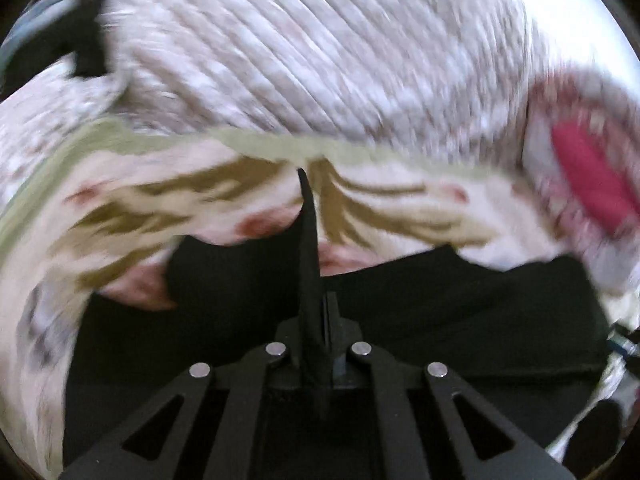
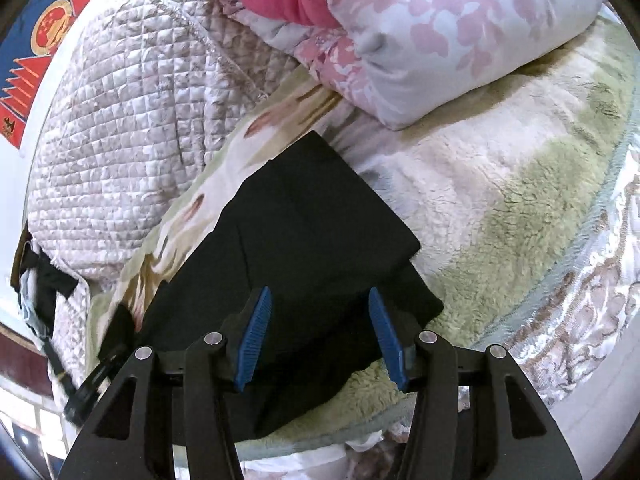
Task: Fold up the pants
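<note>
Two claws | left gripper [image 1: 307, 184] closed, empty, view blurred; right gripper [image 2: 318, 312] open, empty above folded black pants [image 2: 320, 216]; fleece blanket [image 2: 500, 184] partly covered

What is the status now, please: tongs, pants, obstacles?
Left tongs shut, empty. Right tongs open above the folded black pants, not gripping. Pants flat on fleece blanket. Nothing in the way.

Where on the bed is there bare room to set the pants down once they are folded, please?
Free: the fleece blanket right of the black pants, bordered above by the floral pillow and right by the bed's edge. Crowded: the left, where the quilted cover bunches up against the pants.
</note>
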